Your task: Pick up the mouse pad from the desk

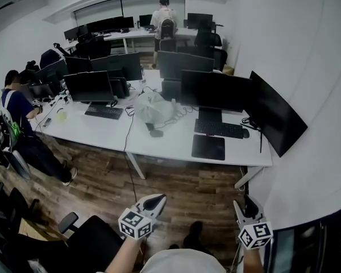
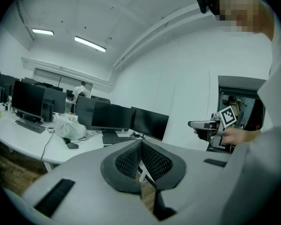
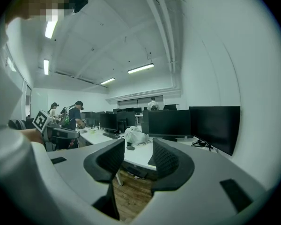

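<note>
While flat, mouse pad (image 1: 208, 147) lengthwise along desk (image 1: 159, 144) edge

Open wooden floor (image 1: 182, 189) runs from me up to the near edge of the desk (image 1: 159, 145), so I can come straight in from the front. The right stretch of that near edge carries only the flat mouse pad (image 1: 208, 147), which leaves room for a low approach. Behind the pad, the keyboard (image 1: 219, 128) and a row of monitors (image 1: 215, 91) close off the back. An angled monitor (image 1: 275, 121) overhangs the desk's right end beside the wall (image 1: 307, 169) and pinches that side. Left of the pad, a mouse (image 1: 155, 133), a cable (image 1: 127, 131) and a plastic bag (image 1: 153, 107) crowd the middle. A black chair (image 1: 94, 240) blocks my lower left.
</note>
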Motion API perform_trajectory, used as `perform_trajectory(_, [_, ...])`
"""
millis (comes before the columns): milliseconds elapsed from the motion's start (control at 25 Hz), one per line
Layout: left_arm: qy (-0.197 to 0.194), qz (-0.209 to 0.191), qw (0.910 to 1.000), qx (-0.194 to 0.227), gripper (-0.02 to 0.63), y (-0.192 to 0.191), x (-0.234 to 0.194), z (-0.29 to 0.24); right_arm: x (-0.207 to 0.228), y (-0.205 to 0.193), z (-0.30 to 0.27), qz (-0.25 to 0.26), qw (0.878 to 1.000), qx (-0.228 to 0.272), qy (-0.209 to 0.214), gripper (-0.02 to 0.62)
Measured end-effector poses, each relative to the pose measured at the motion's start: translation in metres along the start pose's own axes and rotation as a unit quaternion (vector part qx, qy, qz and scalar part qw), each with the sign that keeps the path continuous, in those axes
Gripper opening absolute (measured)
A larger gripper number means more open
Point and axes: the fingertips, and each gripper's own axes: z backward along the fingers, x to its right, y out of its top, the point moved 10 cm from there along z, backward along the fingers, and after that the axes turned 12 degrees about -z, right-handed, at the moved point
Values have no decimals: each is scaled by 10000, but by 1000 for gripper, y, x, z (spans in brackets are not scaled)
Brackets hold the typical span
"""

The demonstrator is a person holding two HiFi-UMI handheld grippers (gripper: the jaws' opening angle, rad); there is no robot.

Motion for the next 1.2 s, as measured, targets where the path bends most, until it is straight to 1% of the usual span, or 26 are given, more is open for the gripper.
perform_trajectory(440, [-22, 83, 9997, -229, 14, 11, -28, -94, 75, 18, -72, -146, 9997, -165, 51, 199])
perform_trajectory(840, [131, 86, 9993, -327, 15, 22, -45, -168, 148, 37, -125, -176, 9993, -277, 164, 199])
perform_trajectory(1040, [212, 113, 9991, -349, 15, 25, -51, -190, 169, 40, -147, -128, 9986, -455, 217, 199])
perform_trajectory(1200, [278, 131, 9985, -444, 15, 27, -59, -206, 177, 41, -166, -32, 9979, -592, 268, 199])
